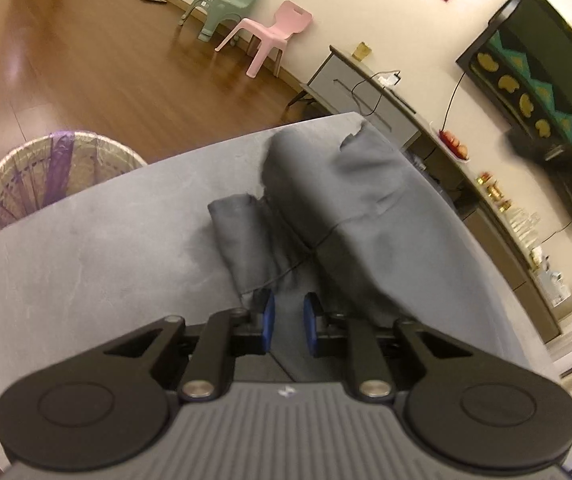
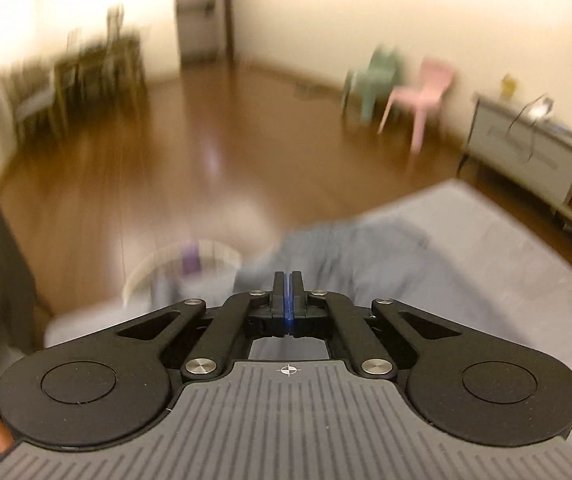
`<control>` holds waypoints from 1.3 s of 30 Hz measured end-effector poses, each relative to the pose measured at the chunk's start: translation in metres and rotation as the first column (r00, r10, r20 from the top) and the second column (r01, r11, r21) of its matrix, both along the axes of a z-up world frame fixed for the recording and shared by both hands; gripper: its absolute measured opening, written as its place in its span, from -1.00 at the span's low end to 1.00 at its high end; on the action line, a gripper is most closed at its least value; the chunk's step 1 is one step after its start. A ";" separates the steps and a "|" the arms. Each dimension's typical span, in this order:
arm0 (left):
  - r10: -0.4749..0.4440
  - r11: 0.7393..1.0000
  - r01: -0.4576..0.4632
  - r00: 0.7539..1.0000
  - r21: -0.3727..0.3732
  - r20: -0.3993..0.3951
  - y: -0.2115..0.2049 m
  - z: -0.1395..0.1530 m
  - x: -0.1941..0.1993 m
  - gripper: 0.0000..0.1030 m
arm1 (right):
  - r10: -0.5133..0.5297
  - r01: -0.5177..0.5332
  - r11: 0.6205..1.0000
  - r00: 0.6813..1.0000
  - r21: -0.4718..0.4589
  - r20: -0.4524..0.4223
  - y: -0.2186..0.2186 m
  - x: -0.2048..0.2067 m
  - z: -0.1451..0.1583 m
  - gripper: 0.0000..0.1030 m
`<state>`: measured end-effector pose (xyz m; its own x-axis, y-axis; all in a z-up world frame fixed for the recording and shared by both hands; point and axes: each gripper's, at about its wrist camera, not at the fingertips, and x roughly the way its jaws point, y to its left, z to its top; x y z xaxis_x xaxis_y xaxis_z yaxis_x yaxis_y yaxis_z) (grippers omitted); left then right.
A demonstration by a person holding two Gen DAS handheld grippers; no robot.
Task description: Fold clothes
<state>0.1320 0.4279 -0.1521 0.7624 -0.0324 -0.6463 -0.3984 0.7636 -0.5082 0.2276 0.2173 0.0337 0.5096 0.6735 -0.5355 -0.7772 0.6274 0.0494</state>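
Observation:
A dark grey garment [image 1: 349, 208] lies crumpled on the grey tabletop [image 1: 86, 264], with a folded part [image 1: 242, 232] sticking out to its left. My left gripper [image 1: 289, 314] points down at the garment's near edge. Its blue pads [image 1: 269, 314] stand a little apart, with cloth showing in the gap and no pad visibly pressing on it. The right wrist view is blurred. There my right gripper [image 2: 287, 280] is shut, pad against pad, with nothing between them, above the near side of the garment [image 2: 345, 248].
A wicker basket [image 1: 42, 184] with a purple liner stands on the floor past the table's left edge. Green [image 1: 226, 4] and pink [image 1: 274, 32] chairs and a low cabinet [image 1: 365, 92] line the far wall. A dark blurred shape [image 1: 557, 156] hangs at the right.

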 end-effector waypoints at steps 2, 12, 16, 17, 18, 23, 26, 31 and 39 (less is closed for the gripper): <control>-0.019 1.000 0.019 1.000 0.002 -0.008 -0.001 0.006 0.007 -0.53 | -0.025 0.025 0.999 1.000 0.045 -0.001 -0.010 -0.004 0.010 -1.00; -0.067 0.998 0.068 0.997 -0.005 0.047 0.008 0.023 0.029 -0.42 | 0.155 -0.153 0.976 0.988 -0.156 0.003 -0.012 -0.083 -0.047 0.12; -0.063 0.998 0.063 0.998 -0.028 0.006 0.015 0.006 0.042 -0.57 | 0.123 -0.061 0.885 0.987 -0.461 0.106 -0.015 -0.107 -0.094 -0.56; -0.058 0.998 0.058 0.998 -0.031 -0.005 0.017 0.001 0.045 -0.65 | 0.105 -0.010 0.849 0.983 -0.528 0.151 -0.020 -0.107 -0.102 -0.65; -0.056 0.998 0.056 0.998 -0.035 -0.013 0.019 0.000 0.047 -0.66 | 0.089 0.040 0.812 0.978 -0.582 0.191 -0.030 -0.108 -0.109 -0.66; -0.044 0.996 0.043 0.999 -0.080 -0.012 0.023 0.002 0.042 -0.53 | 0.067 0.114 0.821 0.954 -0.560 0.293 -0.056 -0.137 -0.099 -0.65; -0.036 0.997 0.035 0.999 -0.074 -0.014 0.023 0.002 0.043 -0.50 | 0.148 0.036 0.907 0.906 -0.420 0.396 -0.036 -0.177 -0.070 -0.62; -0.024 0.998 0.023 0.999 -0.053 -0.024 0.026 0.001 0.046 -0.62 | 0.161 -0.065 0.929 0.958 -0.366 0.239 0.023 -0.158 -0.094 -0.68; -0.047 0.997 0.046 0.999 -0.059 -0.019 0.026 0.002 0.045 -0.64 | -0.077 0.038 0.962 0.988 -0.269 -0.137 -0.069 -0.124 -0.124 -0.76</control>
<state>0.1768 0.4535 -0.1506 0.7462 -0.1054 -0.6573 -0.3737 0.7509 -0.5446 0.1039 0.1482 -0.0898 0.4474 0.4691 -0.7615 -0.7363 0.6765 -0.0158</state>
